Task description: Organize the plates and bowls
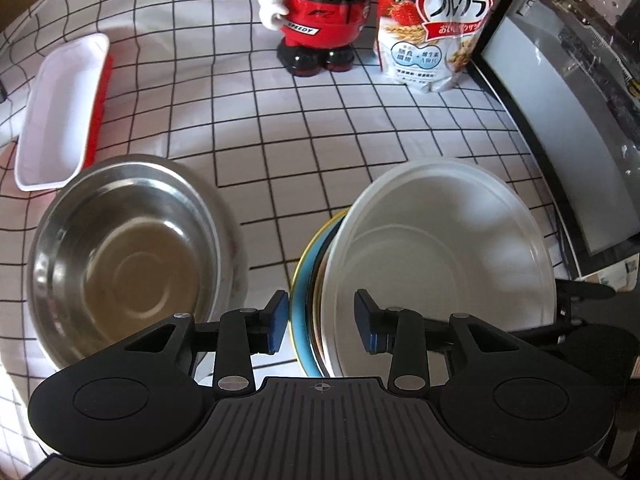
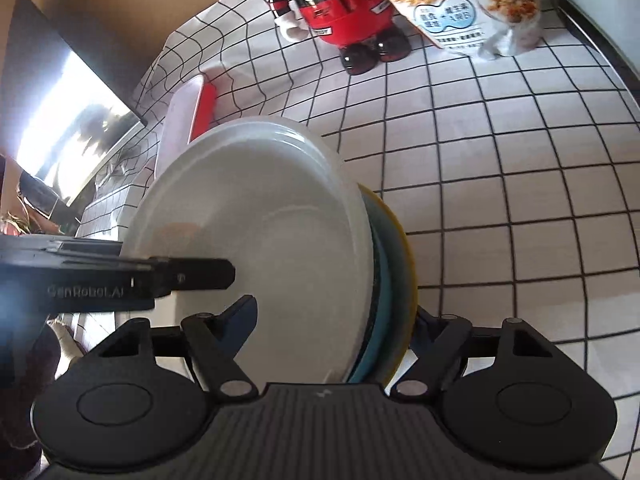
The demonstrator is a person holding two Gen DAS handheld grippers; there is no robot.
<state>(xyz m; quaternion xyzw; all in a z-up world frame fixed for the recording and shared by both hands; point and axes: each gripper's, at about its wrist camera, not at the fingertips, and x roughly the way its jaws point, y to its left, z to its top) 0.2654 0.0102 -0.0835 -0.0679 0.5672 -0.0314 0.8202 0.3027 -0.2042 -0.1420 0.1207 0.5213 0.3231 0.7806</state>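
One gridded white tablecloth [image 1: 320, 128] covers the table. On it lie one round steel bowl [image 1: 120, 256], one rectangular red-and-white tray [image 1: 60, 112], one glossy red figurine [image 1: 320, 12] and one cereal bag [image 1: 436, 20]. A tilted stack of plates [image 2: 272, 240], white over blue and yellow-rimmed, sits clamped in the right gripper [image 2: 332, 320]. The left gripper [image 1: 322, 322] straddles its edge, pads apart.

The right tongs [image 2: 334, 322] are straddling a tilted stack of plates [image 2: 260, 240], white one facing left, at the frame's centre.
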